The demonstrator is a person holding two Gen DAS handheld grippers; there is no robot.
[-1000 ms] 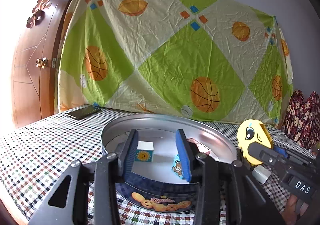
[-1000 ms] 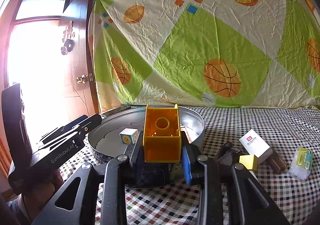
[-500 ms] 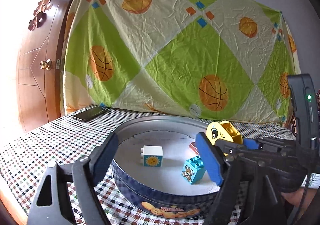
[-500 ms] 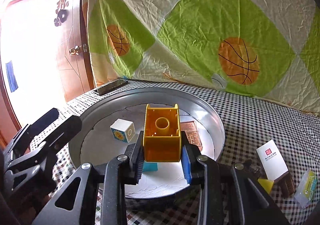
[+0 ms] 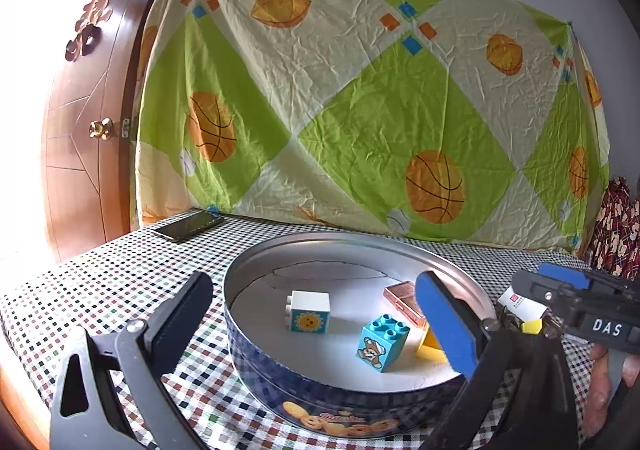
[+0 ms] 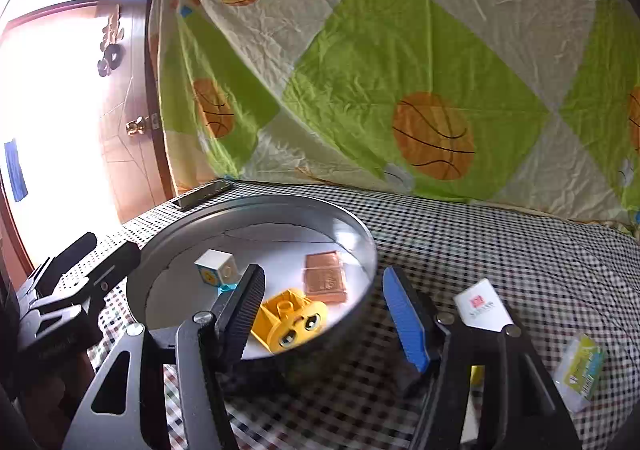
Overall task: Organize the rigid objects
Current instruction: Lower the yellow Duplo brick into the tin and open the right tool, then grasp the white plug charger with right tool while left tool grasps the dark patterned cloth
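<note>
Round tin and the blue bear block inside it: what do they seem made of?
Round tin: looks like thin metal, its bare silvery inner wall shiny and reflective, the outside printed. Blue bear block: apparently moulded plastic, glossy, with studs on top.

Both wrist views close, low, facing hung sheet (image 5: 360, 109) (shared: tin (image 5: 248, 314)).

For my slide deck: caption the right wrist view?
Right gripper opening above yellow block lying in round tin.

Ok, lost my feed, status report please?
Both grippers, left and right, opening, empty. Yellow block lies in tin. Nothing in the way.
</note>
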